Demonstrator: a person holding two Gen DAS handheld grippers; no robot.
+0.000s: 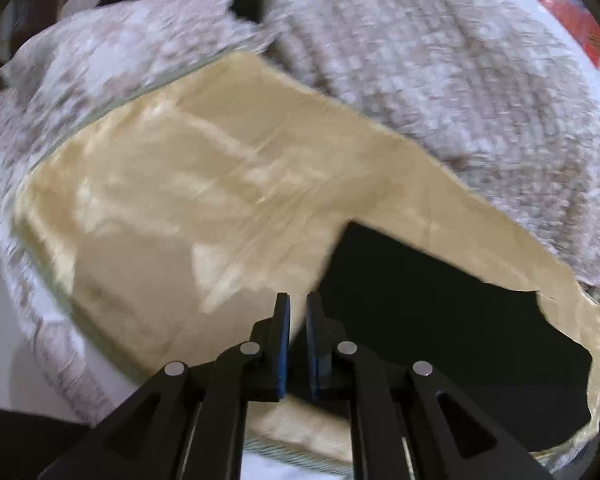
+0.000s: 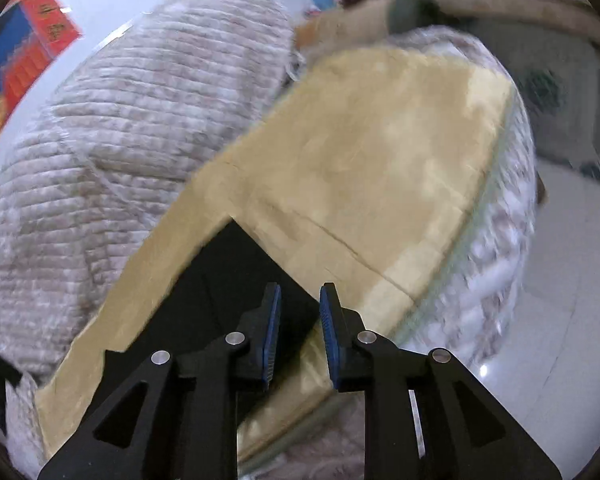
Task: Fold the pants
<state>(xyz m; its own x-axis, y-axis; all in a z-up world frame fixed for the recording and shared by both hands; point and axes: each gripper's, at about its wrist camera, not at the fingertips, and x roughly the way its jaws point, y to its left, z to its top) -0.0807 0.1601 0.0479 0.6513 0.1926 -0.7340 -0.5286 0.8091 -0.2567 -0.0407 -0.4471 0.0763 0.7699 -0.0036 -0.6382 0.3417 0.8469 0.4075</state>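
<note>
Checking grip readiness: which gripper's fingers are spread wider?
The right gripper: a clear gap separates its blue pads, while the left gripper fingers are nearly together, over the black pants.

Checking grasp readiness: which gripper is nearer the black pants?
Right. The right gripper hangs over the edge of the black pants; the left gripper hangs beside the pants, over the yellow mat.
</note>
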